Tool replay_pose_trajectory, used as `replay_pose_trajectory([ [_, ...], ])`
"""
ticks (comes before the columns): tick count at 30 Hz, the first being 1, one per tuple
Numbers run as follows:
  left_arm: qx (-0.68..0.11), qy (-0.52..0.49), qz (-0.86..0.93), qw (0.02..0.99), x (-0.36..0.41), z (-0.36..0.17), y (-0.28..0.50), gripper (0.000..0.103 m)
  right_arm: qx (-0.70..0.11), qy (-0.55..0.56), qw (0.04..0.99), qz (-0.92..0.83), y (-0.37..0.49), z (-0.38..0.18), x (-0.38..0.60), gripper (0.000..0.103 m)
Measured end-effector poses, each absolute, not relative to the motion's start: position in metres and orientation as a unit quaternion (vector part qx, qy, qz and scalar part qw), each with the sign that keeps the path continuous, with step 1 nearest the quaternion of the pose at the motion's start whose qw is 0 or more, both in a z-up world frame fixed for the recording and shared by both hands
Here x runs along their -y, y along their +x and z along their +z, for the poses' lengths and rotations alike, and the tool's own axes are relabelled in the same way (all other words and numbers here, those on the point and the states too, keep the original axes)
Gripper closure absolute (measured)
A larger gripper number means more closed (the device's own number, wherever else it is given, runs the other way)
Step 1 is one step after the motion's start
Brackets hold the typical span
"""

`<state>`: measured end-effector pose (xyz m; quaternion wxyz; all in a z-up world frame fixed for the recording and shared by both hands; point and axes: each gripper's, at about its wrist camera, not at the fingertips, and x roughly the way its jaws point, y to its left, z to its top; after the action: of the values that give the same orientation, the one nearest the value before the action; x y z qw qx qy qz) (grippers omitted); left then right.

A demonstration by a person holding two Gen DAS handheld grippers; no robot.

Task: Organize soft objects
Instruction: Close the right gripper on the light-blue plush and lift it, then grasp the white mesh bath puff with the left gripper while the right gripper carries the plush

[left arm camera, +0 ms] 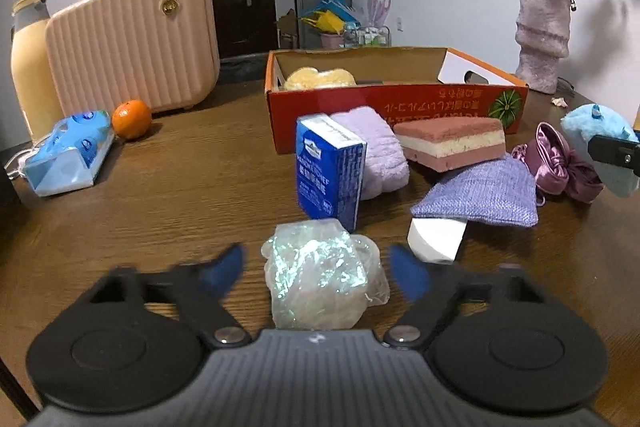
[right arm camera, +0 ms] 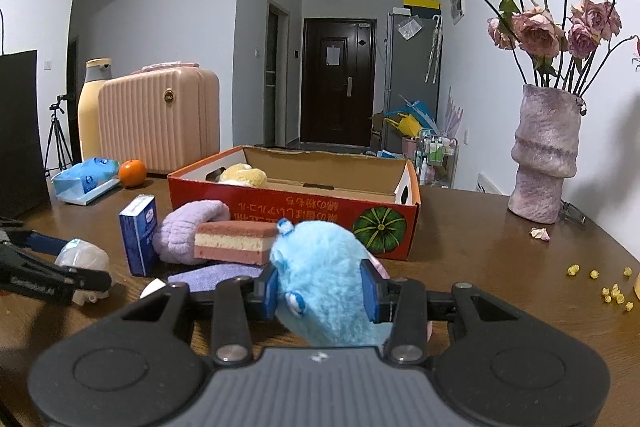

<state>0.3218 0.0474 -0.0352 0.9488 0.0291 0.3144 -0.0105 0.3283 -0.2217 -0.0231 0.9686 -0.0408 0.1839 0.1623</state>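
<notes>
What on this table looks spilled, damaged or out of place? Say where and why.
Small yellow crumbs lie scattered on the bare table at the right, and a fallen petal lies beside the vase of wilted roses. The red cardboard box has its print upside down.

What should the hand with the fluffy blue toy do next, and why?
Probably carry the blue plush toy forward over the red cardboard box and drop it in. The right gripper already squeezes it, and the open box holds another soft thing.
</notes>
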Motion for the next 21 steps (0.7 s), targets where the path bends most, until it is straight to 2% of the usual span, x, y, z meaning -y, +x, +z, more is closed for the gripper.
replay_pose_trajectory([
  [5, -0.305, 0.020, -0.029, 0.952, -0.049, -0.033, 0.317, 0.055, -0.186, -0.045, 0.968, 0.164, 0.327, -0.026, 0.219, 0.064],
  [21, -0.251, 0.015, 0.001, 0.968, -0.054, -0.016, 0.303, 0.057, -0.171, -0.041, 0.970, 0.168, 0.319, -0.022, 0.217, 0.063],
])
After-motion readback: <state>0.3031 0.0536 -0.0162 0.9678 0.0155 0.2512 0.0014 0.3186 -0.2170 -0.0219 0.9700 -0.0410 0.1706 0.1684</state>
